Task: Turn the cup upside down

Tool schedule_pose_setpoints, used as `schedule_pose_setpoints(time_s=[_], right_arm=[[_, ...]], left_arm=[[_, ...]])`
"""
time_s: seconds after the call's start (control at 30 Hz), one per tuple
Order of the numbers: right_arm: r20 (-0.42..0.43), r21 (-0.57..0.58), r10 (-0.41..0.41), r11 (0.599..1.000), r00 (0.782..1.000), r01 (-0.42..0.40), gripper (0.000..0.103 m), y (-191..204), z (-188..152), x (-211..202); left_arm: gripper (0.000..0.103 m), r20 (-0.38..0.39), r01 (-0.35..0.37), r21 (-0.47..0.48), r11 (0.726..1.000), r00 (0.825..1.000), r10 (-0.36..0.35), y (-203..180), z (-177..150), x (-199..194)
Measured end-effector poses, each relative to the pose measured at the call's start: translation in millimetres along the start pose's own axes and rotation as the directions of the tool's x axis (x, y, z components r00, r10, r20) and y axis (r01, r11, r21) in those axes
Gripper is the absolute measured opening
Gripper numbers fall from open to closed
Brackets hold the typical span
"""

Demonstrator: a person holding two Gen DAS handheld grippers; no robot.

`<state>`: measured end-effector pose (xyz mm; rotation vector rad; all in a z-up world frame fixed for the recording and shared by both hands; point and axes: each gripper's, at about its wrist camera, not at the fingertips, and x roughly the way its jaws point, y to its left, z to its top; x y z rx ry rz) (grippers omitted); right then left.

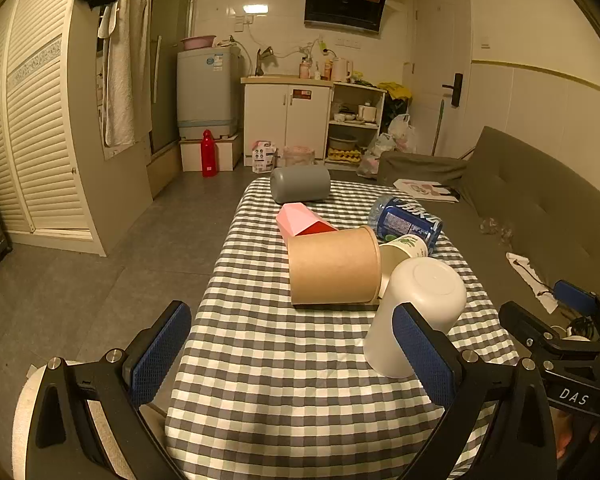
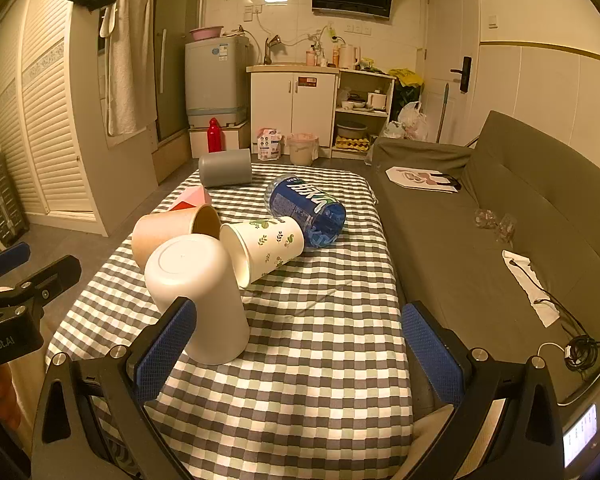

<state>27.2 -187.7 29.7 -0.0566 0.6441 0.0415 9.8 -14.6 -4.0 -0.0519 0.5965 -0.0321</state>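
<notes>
Checking scene: white cup standing mouth-down on checked tabletop, base up, slight lean away from cameras; looks flipped already, judged from base disc on top.
Cup position: near-left part of tabletop in right wrist view, near-right in left wrist view; just beside brown paper tub and leaf-print paper cup, cannot tell if touching either.
Left gripper: jaws spread wide, nothing between pads; right-hand pad overlaps cup wall in frame, contact unclear, probably just in front.
Right gripper: jaws released, wide apart, empty; left-hand pad sits in front of cup's lower wall, no clamping visible.
Why so: both held low at near edge, pointing along tabletop; reads as backed off post-placement or lining up, can't say which.
Clutter: brown tub, leaf cup, blue-label bottle, pink box, grey cup all lying on sides, bunched mid to far tabletop.
Open room: bare check cloth across near half, ahead of both grippers; best zone for any re-set.
Edges: tabletop drops to floor on left side, to grey sofa on right; cup not near either edge, mouth rim well inside cloth.
Risk: nudging cup into tub or leaf cup likely rolls them; loose cloth may wrinkle and tip cup.
</notes>
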Motion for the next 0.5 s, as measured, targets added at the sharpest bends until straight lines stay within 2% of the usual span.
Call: schedule_pose_setpoints(time_s=[0.5], right_arm=[[0.0,0.0,0.0,1.0,1.0,0.0,0.103,-0.2,-0.1,0.2]], left_arm=[[0.103,0.0,-0.007,-0.002,1.0,1.0,0.007,1.4,-2.5,1.6]])
